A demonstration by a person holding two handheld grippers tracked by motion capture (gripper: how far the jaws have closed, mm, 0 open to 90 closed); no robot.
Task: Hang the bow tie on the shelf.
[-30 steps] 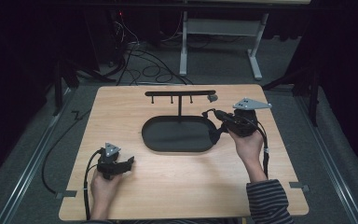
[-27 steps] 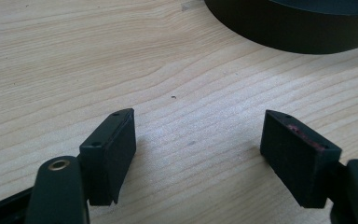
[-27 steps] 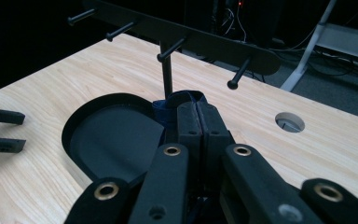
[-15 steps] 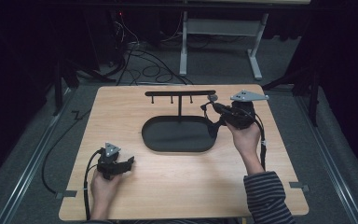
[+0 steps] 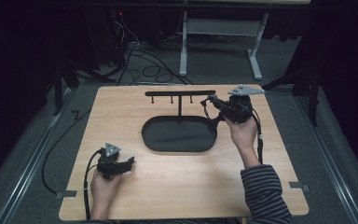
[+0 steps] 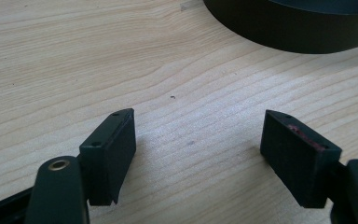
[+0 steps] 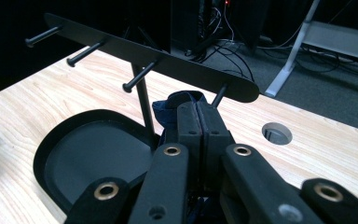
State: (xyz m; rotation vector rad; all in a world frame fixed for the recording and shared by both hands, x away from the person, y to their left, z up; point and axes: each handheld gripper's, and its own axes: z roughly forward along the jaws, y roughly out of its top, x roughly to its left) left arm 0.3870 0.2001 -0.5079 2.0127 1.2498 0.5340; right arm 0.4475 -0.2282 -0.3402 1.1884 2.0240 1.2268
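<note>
A black hanging rack stands mid-table: an oval tray base [image 5: 177, 135] [image 7: 88, 163], a thin post and a crossbar [image 5: 180, 93] [image 7: 168, 63] with several pegs. My right gripper [image 5: 210, 99] [image 7: 199, 109] hovers at the bar's right end, just below the last peg [image 7: 219, 95]. Its jaws are shut on a dark blue strap [image 7: 177, 105], which hangs down in a loop [image 5: 212, 119] beside the base. My left gripper [image 5: 129, 161] [image 6: 198, 144] rests on the wooden table [image 5: 177, 186] near the front left, jaws wide apart with nothing between them.
A round cable hole [image 7: 277, 133] sits in the table behind the rack's right end. Beyond the far edge are a white table frame [image 5: 223, 28] and loose cables on the floor [image 5: 140, 51].
My right hand has carried the strap away from me and slightly left, from beside the oval base up to the right end of the crossbar. The left gripper has stayed put.
</note>
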